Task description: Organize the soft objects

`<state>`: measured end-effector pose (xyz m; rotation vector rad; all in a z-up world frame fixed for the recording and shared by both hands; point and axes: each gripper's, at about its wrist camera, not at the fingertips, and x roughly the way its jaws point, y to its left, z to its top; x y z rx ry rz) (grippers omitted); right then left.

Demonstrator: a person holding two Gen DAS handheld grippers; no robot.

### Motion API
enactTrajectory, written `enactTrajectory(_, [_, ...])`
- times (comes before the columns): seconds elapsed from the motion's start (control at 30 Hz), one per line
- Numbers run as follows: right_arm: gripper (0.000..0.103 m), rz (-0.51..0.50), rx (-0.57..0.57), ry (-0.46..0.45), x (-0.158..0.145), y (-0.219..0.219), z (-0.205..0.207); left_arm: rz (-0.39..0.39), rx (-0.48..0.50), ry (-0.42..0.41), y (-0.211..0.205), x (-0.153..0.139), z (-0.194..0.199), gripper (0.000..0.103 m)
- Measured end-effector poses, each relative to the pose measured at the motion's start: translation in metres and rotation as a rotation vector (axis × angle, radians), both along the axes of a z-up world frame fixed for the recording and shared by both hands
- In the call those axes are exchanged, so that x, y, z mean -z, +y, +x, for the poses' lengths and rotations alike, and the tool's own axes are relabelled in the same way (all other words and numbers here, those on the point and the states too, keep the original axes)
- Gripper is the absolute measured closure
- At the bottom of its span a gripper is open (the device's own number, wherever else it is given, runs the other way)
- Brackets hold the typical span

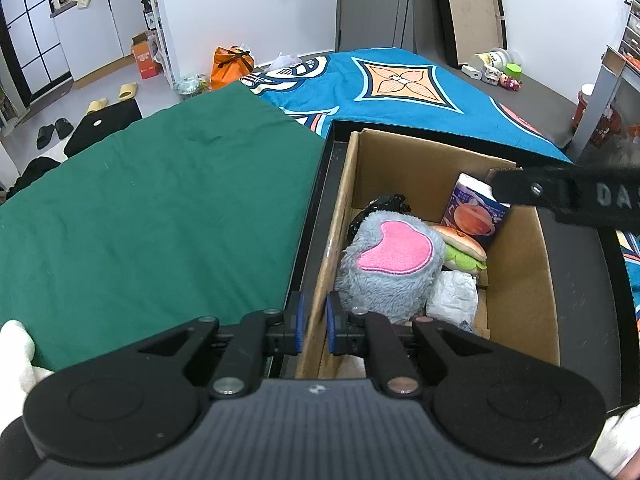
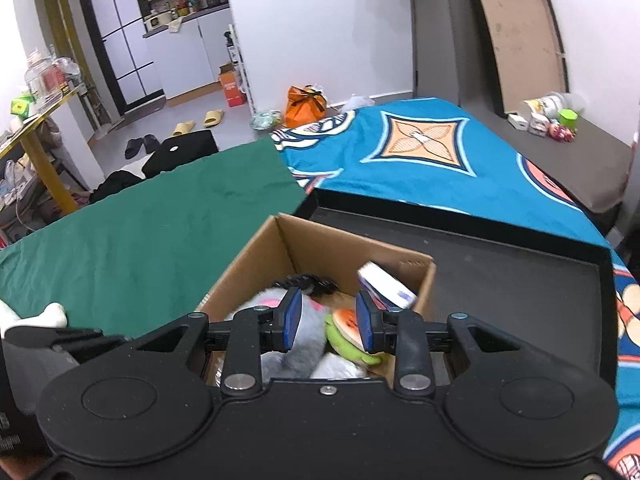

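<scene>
Two-handed packing of soft items into a cardboard box. The box is set inside a shallow black tray on the bed, beside a green cloth — presumably the staging surface, on which no soft item is seen.

The left gripper is closed almost fully on the near left wall of the box, the cardboard edge being pinched between its blue pads; this grip is judged to serve as a brace, so that the box is kept from sliding while it is loaded.

The right gripper is held above the box mouth with its jaws partly parted and nothing clamped between them; contents are only seen through the gap. Such a pose suits a release or a reach into the box.

Inside the box are packed a grey plush with a pink heart, a burger-shaped toy just beside it, a crumpled white wrapper in front, a tissue pack tilted against the far corner, and a black item behind the plush — too hidden to be identified.
</scene>
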<state>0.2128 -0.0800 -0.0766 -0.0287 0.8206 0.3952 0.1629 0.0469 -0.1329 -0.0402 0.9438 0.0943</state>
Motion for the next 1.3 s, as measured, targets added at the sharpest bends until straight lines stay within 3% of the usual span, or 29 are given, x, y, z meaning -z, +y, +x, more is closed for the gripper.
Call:
enactTrajectory(0.33, [0.064,0.043,0.091,0.02,0.0,-0.046,-0.015,0.036,0.011,-0.024,-0.007,-0.007,-0.004,0.089])
enactTrajectory(0.5, [0.06,0.061,0.127,0.018,-0.005,-0.064,-0.019,0.059,0.0,0.015,-0.012,-0.01,-0.001,0.081])
enactTrajectory(0.67, [0.051,0.067,0.155,0.014,-0.01,-0.076,-0.026,0.064,-0.005,0.041,-0.015,-0.015,0.0,0.068])
enactTrajectory(0.83, [0.04,0.081,0.165,0.006,-0.016,-0.081,-0.036,0.076,-0.001,0.014,-0.019,-0.031,-0.009,0.042])
enactTrajectory(0.93, [0.037,0.087,0.168,-0.001,-0.019,-0.082,-0.042,0.092,0.007,-0.009,-0.023,-0.041,-0.015,0.032])
enactTrajectory(1.07, [0.023,0.088,0.175,-0.017,-0.028,-0.086,-0.05,0.083,0.02,-0.031,-0.027,-0.055,-0.02,0.023])
enactTrajectory(1.3, [0.011,0.099,0.196,-0.04,-0.042,-0.095,-0.062,0.068,0.024,-0.057,-0.034,-0.074,-0.031,0.011])
